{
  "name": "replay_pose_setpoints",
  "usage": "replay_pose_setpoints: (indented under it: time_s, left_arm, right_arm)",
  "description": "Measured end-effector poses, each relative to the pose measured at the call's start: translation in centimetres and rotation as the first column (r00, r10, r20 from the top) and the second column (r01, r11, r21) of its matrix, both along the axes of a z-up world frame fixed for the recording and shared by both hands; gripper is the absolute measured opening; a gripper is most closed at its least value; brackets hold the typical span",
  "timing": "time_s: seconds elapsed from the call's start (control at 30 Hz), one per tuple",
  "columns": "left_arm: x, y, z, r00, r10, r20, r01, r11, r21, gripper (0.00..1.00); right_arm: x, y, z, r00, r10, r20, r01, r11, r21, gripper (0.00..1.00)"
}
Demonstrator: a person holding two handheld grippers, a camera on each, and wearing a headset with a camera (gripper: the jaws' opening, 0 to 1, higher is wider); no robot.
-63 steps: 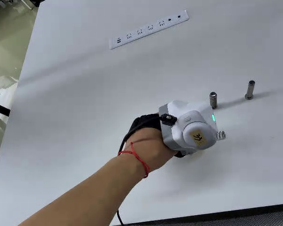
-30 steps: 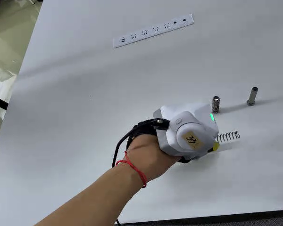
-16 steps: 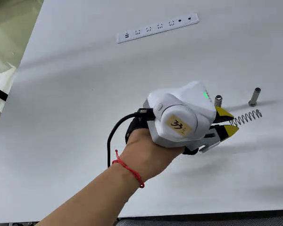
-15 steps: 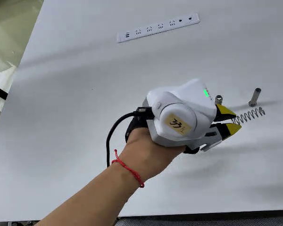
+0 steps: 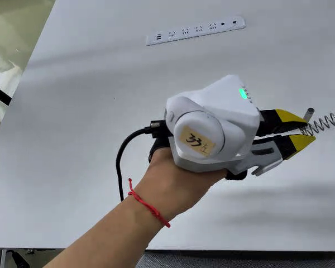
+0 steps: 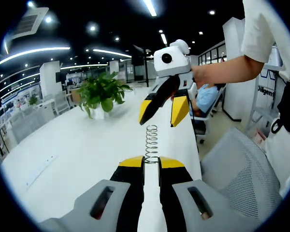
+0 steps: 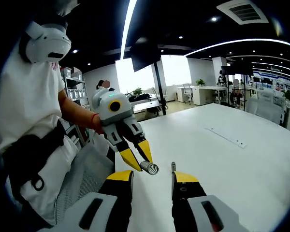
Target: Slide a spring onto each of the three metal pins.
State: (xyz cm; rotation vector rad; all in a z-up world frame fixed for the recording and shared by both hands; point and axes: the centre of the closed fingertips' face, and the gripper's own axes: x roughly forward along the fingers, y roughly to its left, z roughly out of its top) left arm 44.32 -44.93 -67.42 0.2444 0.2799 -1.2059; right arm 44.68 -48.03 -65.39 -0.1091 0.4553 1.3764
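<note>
My left gripper (image 5: 298, 129) is raised above the white table (image 5: 89, 123), held by a hand with a red cord at the wrist. Its yellow-tipped jaws are shut on one end of a wire spring (image 5: 328, 120), which sticks out to the right. Just behind the jaw tips shows the top of a metal pin (image 5: 309, 113). In the left gripper view the spring (image 6: 151, 140) stands straight out from my shut left gripper (image 6: 151, 161), with my open right gripper (image 6: 160, 116) beyond it. In the right gripper view my right gripper (image 7: 152, 176) is open, and a pin (image 7: 173, 168) stands near its right jaw.
A white power strip (image 5: 195, 30) lies at the far side of the table. The table's near edge (image 5: 240, 252) runs along the bottom. A potted plant (image 6: 101, 94) stands at the table's far end. Office desks and chairs surround the bench.
The left gripper took hold of the spring lying on the table, lifted it and carried it right and up towards the camera. The head camera shifted a little.
</note>
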Motion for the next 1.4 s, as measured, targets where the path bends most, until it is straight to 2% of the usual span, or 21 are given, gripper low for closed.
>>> replay_pose_setpoints:
  time_s: [0.13,0.27,0.57,1.0,1.27,1.4]
  left_arm:
    - [-0.3,-0.1,0.5,1.000,0.002,0.004,-0.002,1.000,-0.020,0.06]
    - [-0.5,-0.2,0.9,1.000,0.004,0.005,-0.004,0.999,-0.039,0.06]
    - [-0.7,-0.1,1.2,1.000,0.006,0.009,-0.006,0.998,-0.056,0.06]
    - [-0.9,-0.1,1.1,1.000,-0.003,0.014,0.004,0.998,-0.055,0.06]
    - [-1.0,-0.1,1.1,1.000,-0.011,0.018,0.012,0.999,-0.053,0.06]
    - [-1.0,0.0,1.1,1.000,-0.011,0.017,0.012,0.998,-0.054,0.06]
  right_arm:
    - [-0.4,0.7,0.8,1.000,0.014,-0.018,-0.014,1.000,0.017,0.23]
    - [-0.7,0.9,0.9,0.999,0.028,-0.020,-0.027,1.000,0.013,0.19]
    - [-0.9,1.1,1.0,0.999,0.048,-0.017,-0.048,0.999,0.008,0.15]
    - [-1.1,1.2,1.1,0.998,0.064,-0.009,-0.064,0.998,-0.003,0.07]
    - [-1.1,1.3,1.3,0.998,0.068,0.005,-0.068,0.998,-0.017,0.06]
    - [-1.1,1.4,1.2,0.998,0.066,-0.007,-0.066,0.997,-0.033,0.06]
